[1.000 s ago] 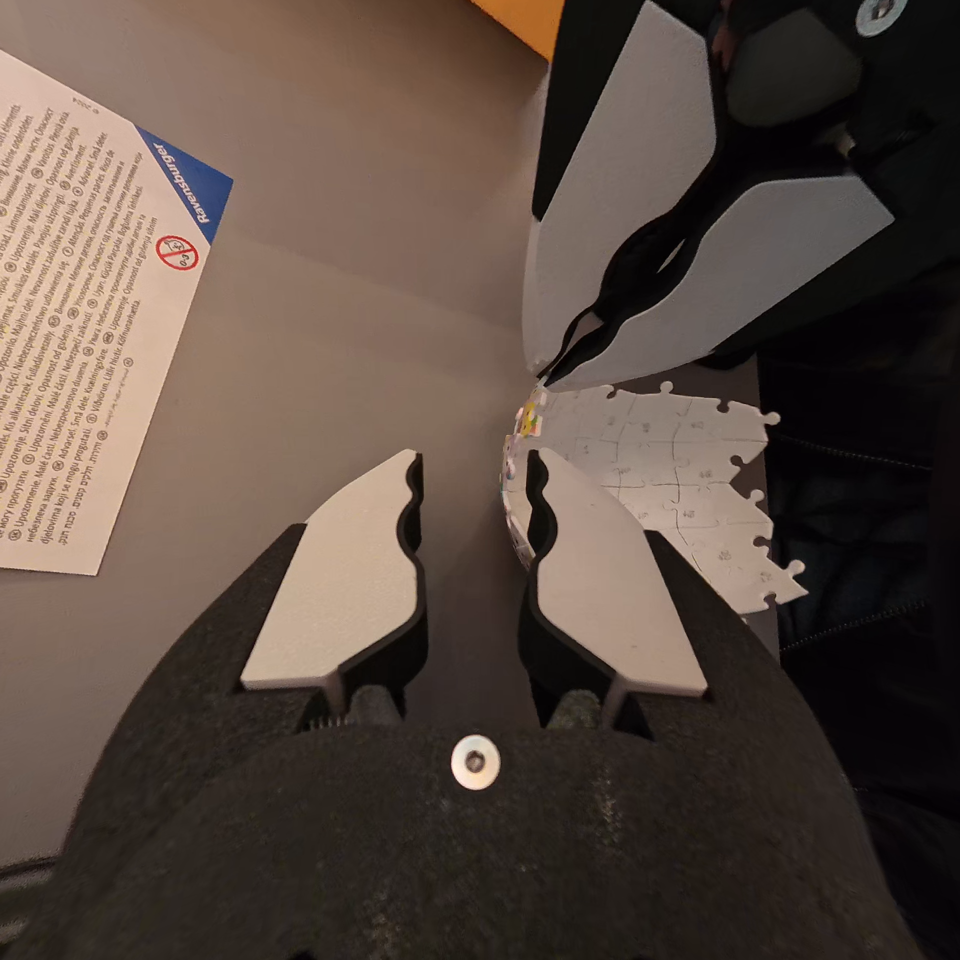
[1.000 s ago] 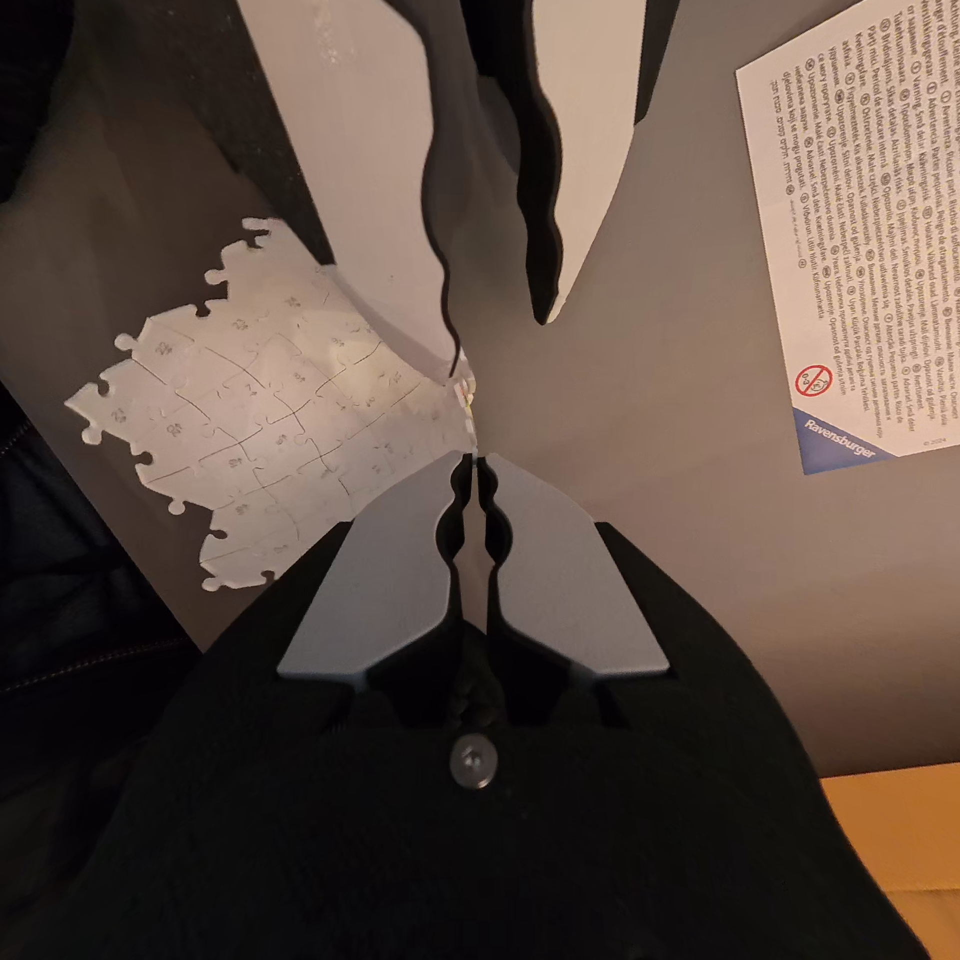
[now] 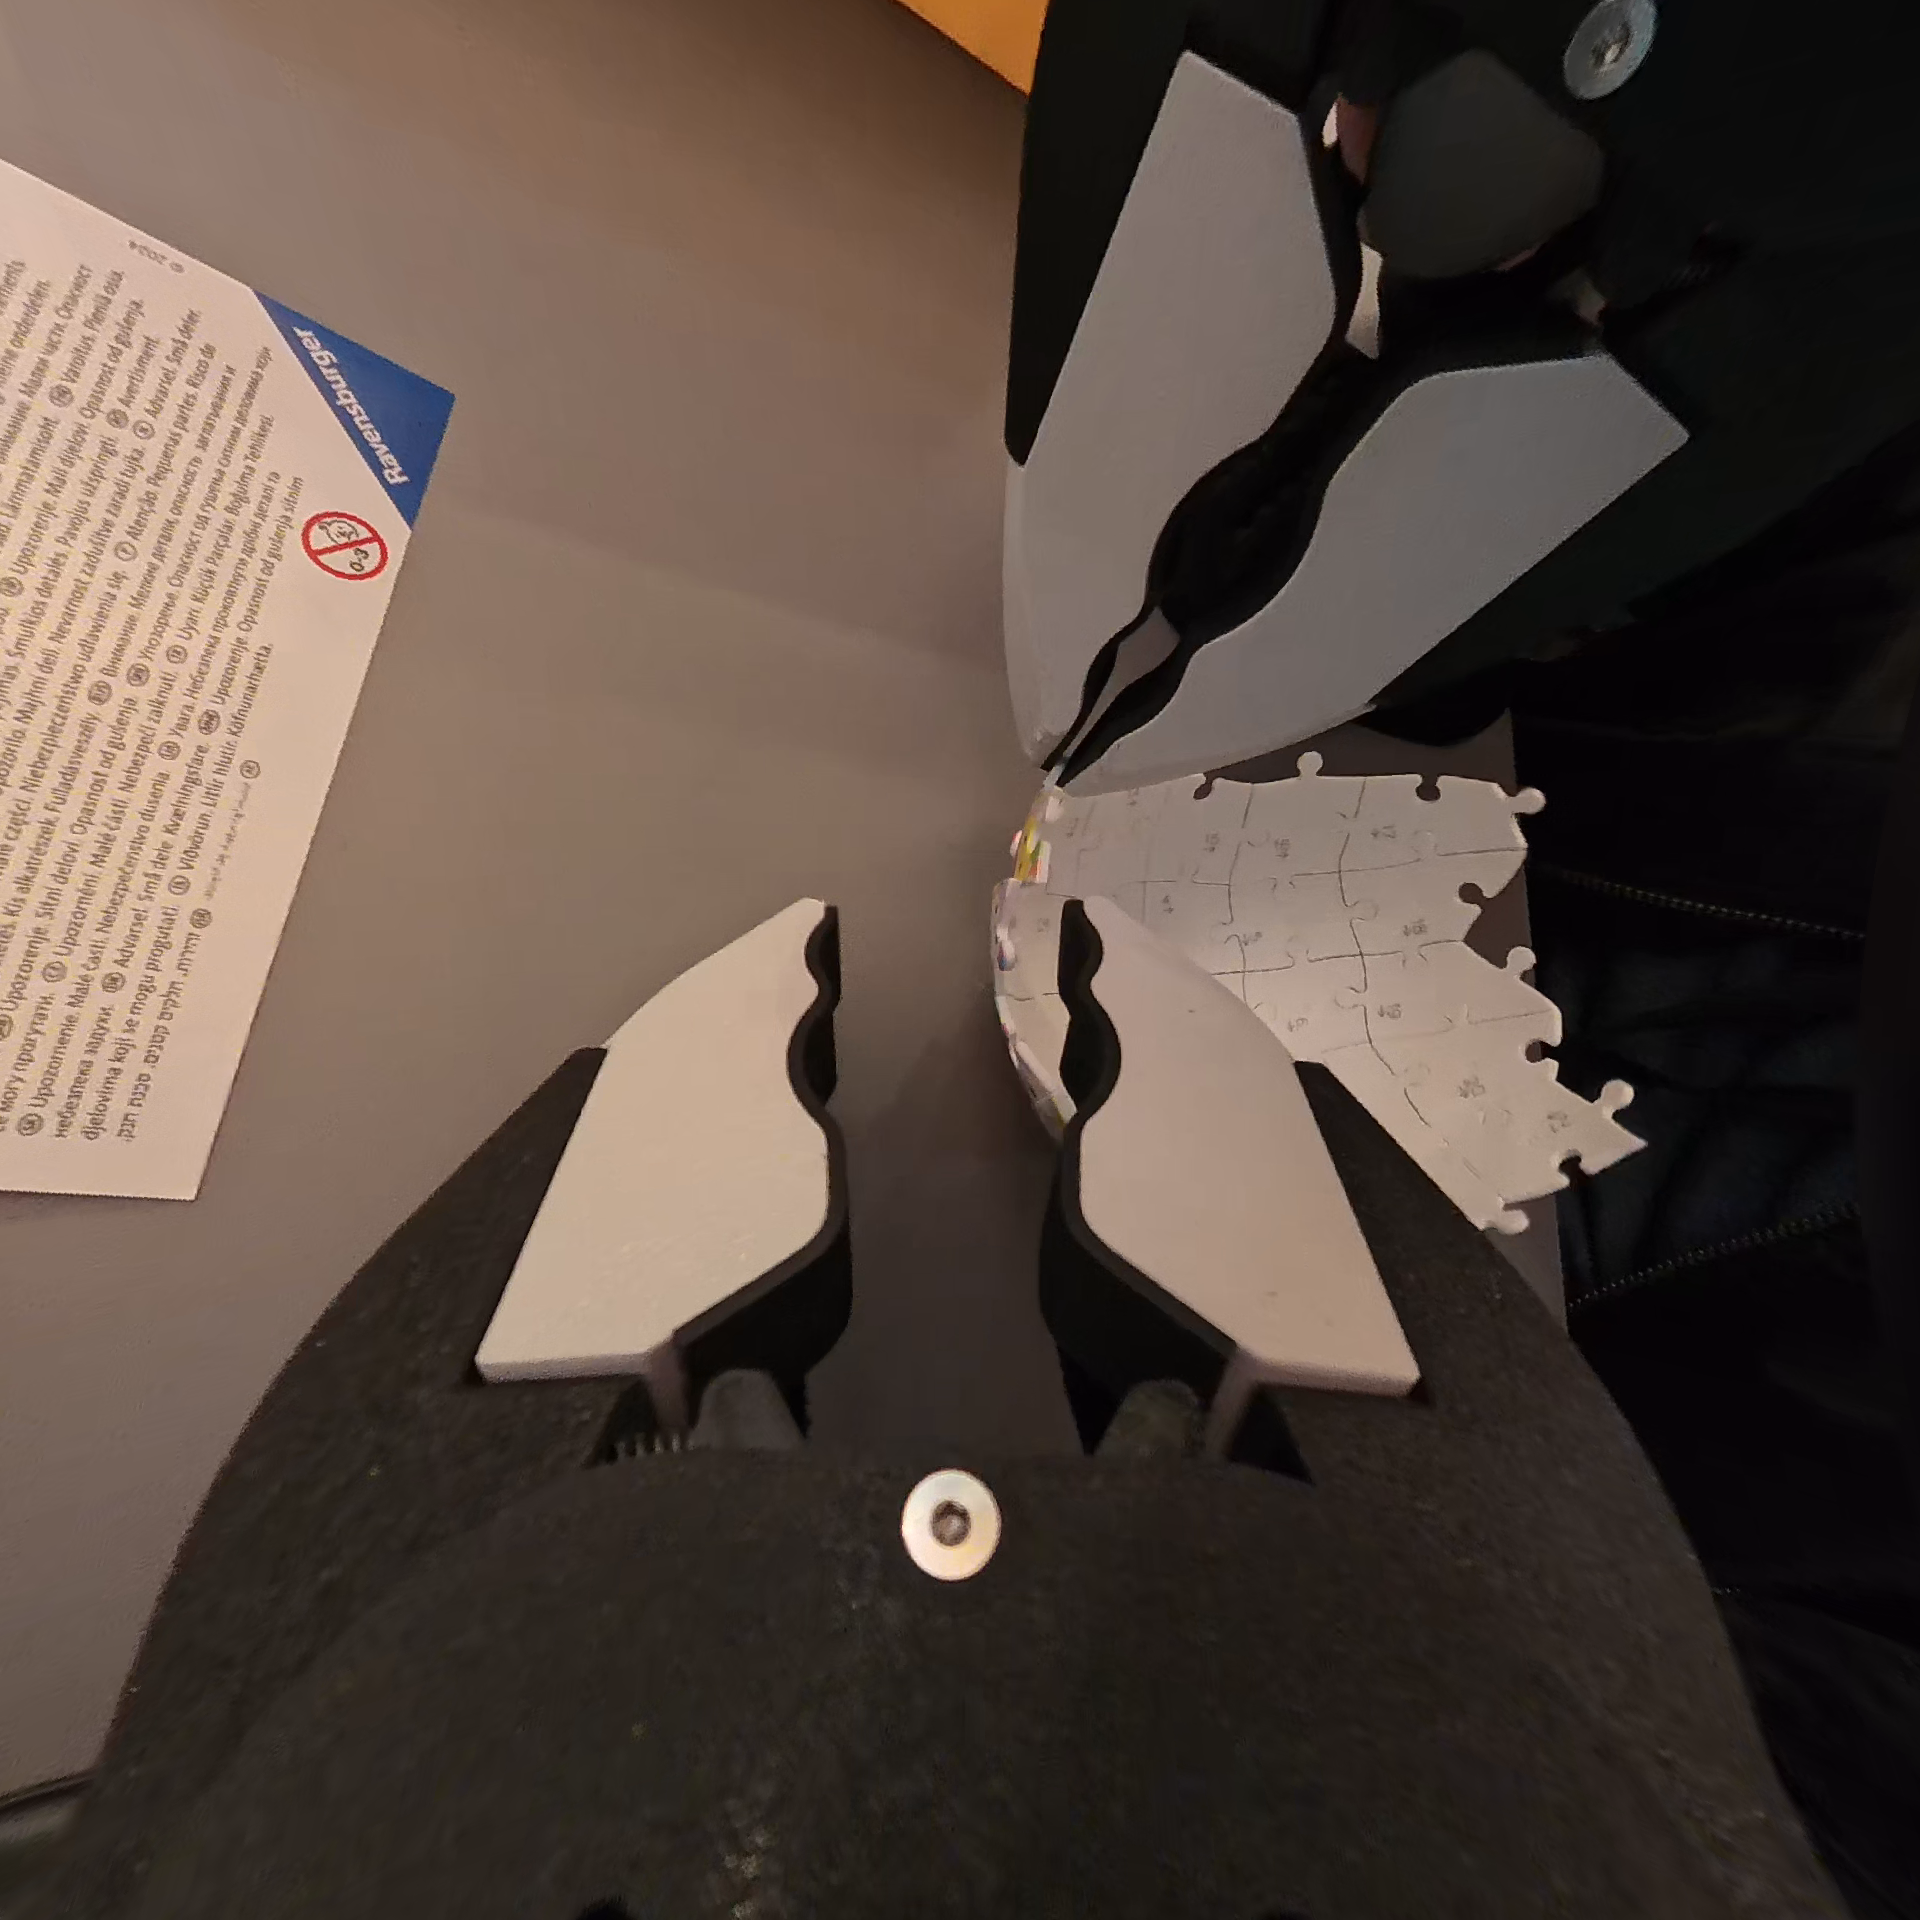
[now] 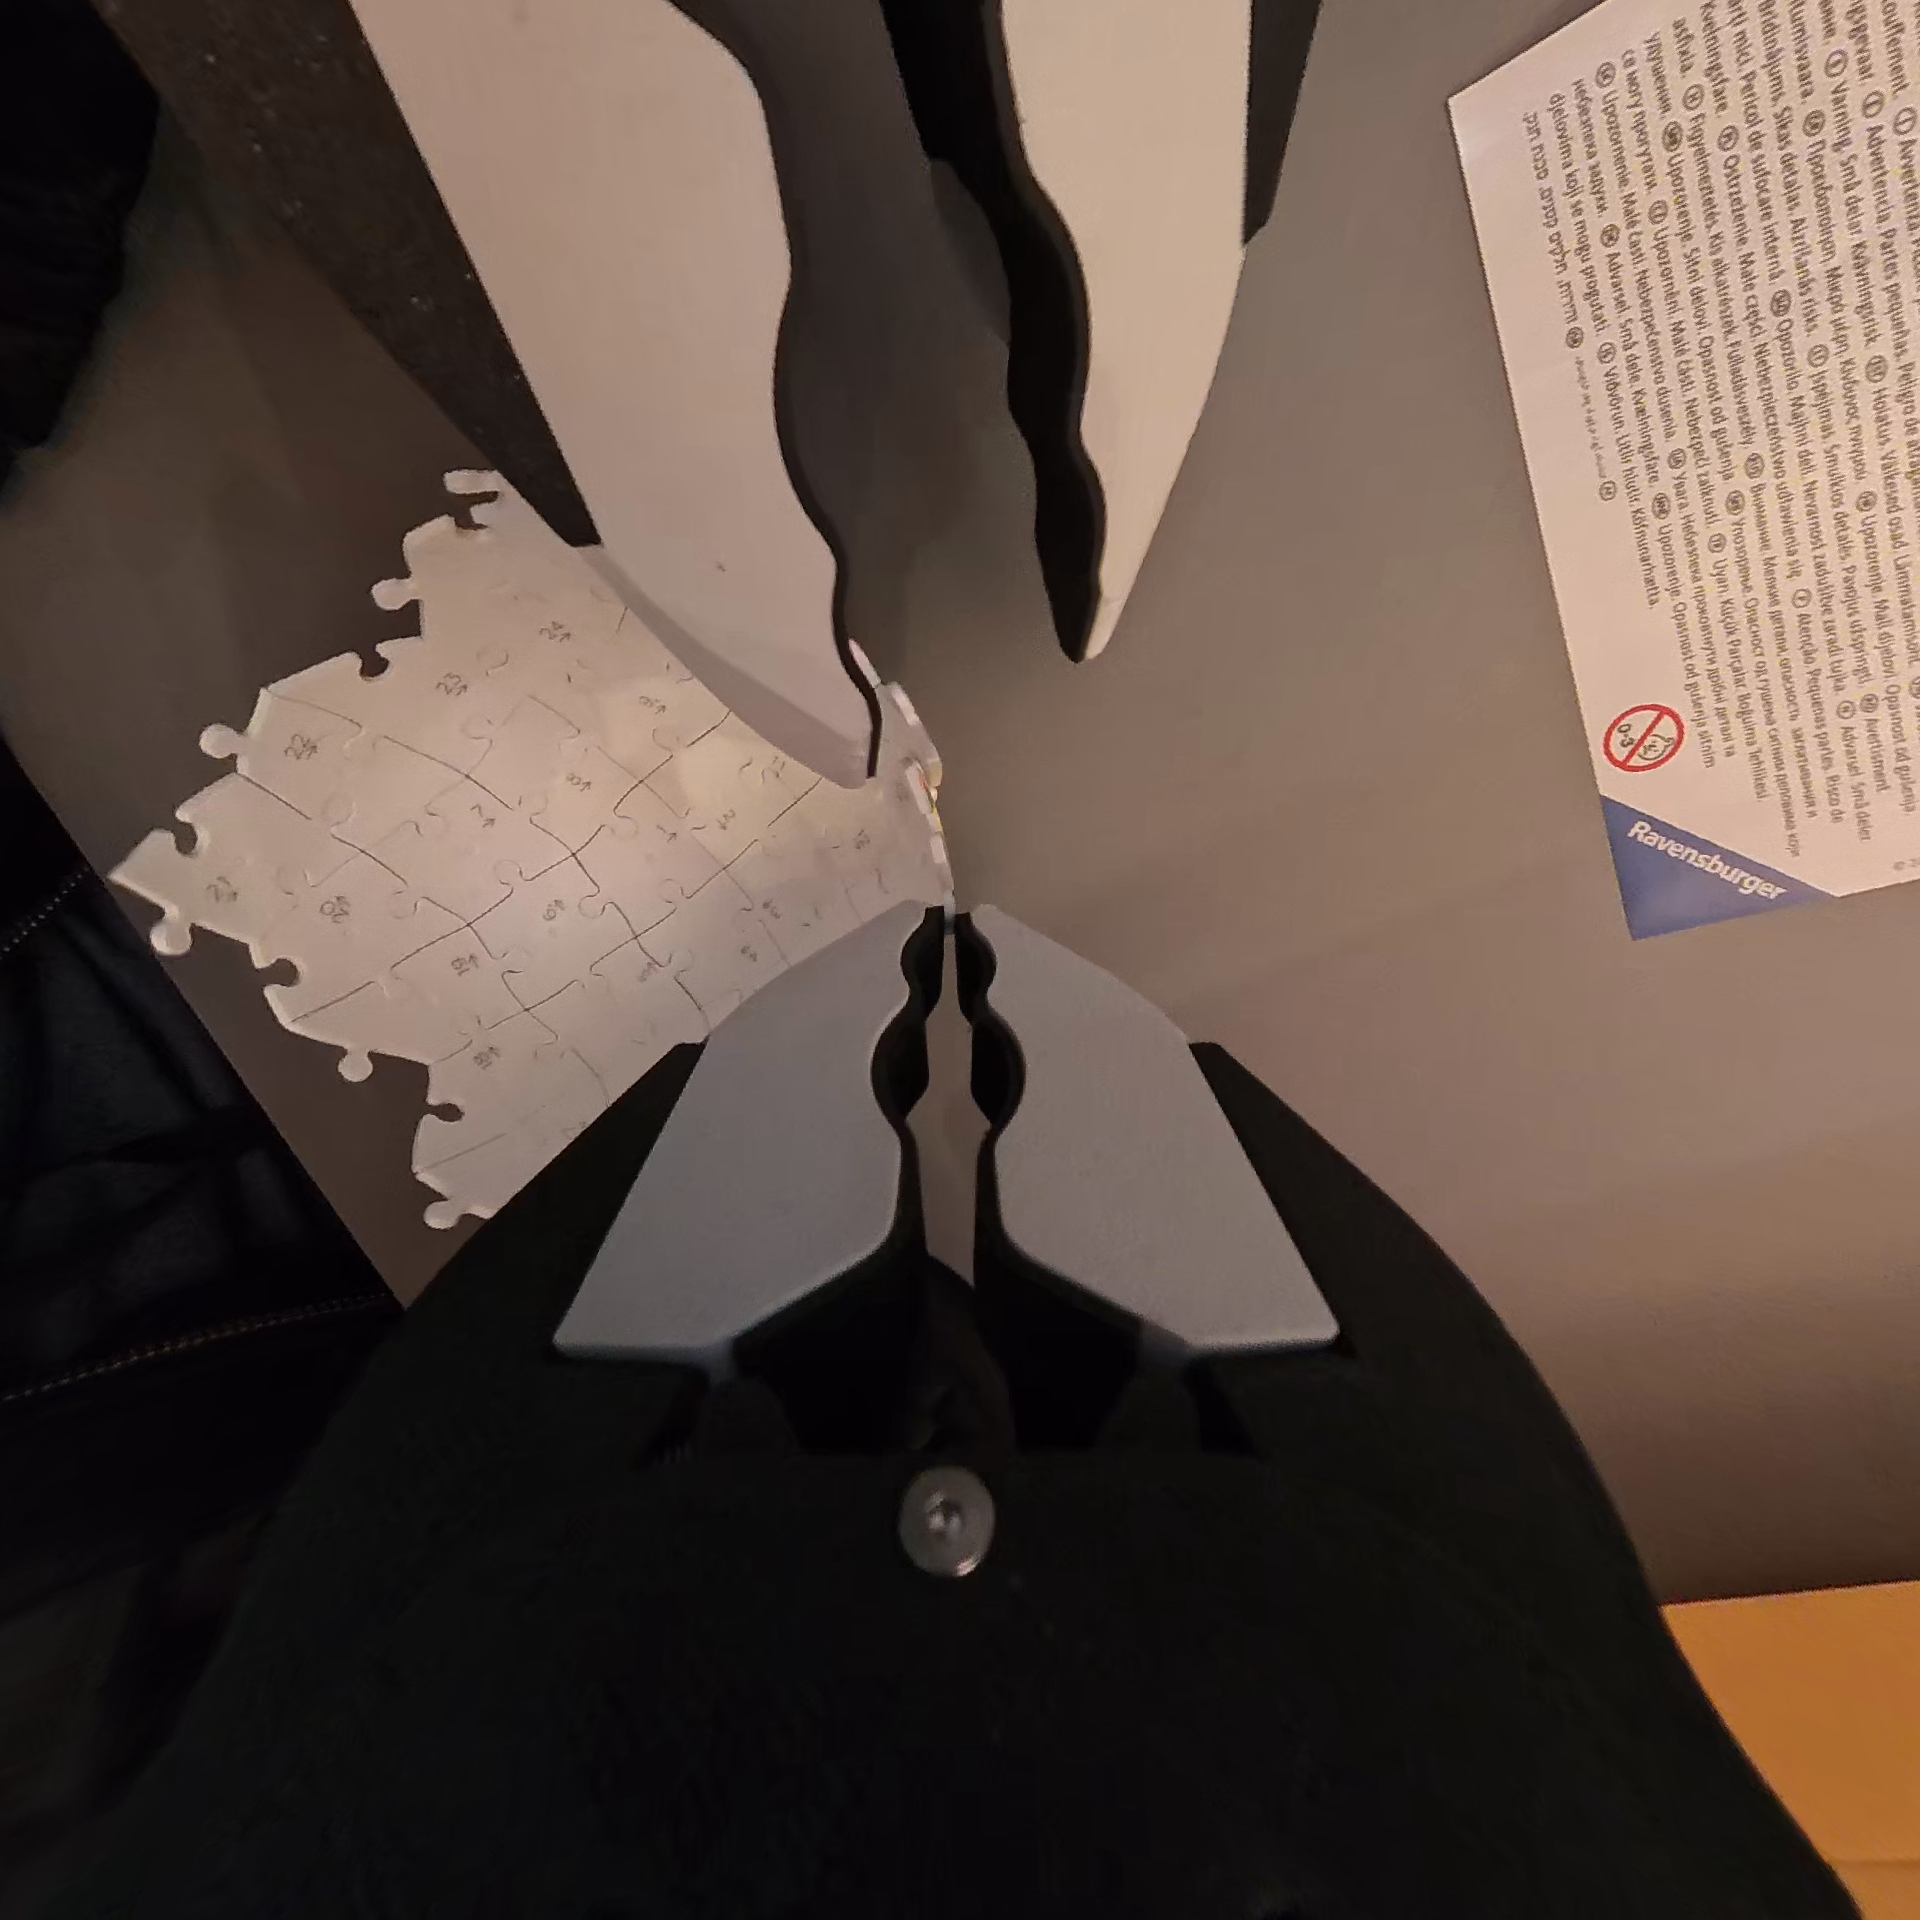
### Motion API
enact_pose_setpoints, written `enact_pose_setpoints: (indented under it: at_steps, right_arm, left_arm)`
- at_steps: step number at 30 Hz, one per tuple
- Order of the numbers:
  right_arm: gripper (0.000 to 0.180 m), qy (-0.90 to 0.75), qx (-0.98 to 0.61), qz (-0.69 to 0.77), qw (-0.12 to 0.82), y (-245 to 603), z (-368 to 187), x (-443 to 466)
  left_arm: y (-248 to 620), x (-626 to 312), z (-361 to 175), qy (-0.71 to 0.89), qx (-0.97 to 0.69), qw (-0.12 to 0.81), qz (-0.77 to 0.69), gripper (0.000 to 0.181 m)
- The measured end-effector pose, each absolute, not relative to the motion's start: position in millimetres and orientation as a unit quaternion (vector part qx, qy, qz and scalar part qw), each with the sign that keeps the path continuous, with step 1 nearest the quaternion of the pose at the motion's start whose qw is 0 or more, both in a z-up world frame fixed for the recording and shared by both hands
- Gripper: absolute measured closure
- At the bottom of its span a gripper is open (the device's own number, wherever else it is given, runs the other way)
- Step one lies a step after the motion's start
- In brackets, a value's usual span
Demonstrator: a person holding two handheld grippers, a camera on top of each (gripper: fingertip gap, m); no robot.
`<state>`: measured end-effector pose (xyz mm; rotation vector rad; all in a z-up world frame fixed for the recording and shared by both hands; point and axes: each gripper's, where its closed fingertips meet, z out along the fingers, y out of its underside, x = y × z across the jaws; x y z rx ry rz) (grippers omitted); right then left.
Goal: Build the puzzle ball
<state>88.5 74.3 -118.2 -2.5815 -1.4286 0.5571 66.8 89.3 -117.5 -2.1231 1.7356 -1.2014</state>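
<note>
Left wrist view: the left gripper [image 3: 943, 925] is held over a grey table [image 3: 644, 582] with its jaws spread, nothing between them. The right-hand finger [image 3: 1195, 1091] overlaps the near rim of the partly built puzzle ball [image 3: 1340, 935], a curved shell of interlocked pieces seen from its white, numbered inner side; whether that finger touches the shell cannot be told here. The shell lies to the right of the jaw gap and extends outward to the table's right edge. A few coloured spots show along its rim nearest the jaws.

The right gripper [image 3: 1065, 764] enters from the upper right, its jaws drawn nearly together, the tips meeting at the far rim of the shell. It appears to pinch the rim there, though the contact is small and partly hidden.

Right wrist view: the right gripper [image 4: 948, 914] shows its jaws narrowly parted along their length and closing at the tips on the edge of the puzzle ball [image 4: 499, 862], which spreads to the left of the jaws. Opposite, the left gripper [image 4: 971, 707] reaches in from above, its jaws wide apart, one finger [image 4: 665, 343] lying over the shell.

A printed leaflet [image 3: 156, 707], white with a blue corner, lies flat on the table well to the left of the left jaws. An orange surface [image 4: 1808, 1756] borders the table.
</note>
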Motion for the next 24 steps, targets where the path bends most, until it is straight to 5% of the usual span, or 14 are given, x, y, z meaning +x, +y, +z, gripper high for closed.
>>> enact_pose_setpoints:
  at_steps: [9,24]
  right_arm:
    - [0.176,-0.471,-0.86,0.184,0.069,76,-120,89]
    - [0.176,-0.467,-0.862,0.185,0.07,77,-120,91]
  left_arm:
    - [91,73,-115,0.583,-0.699,0.073,-0.408,0.143]
    - [80,75,-117,0.593,-0.676,0.05,-0.435,0.174]
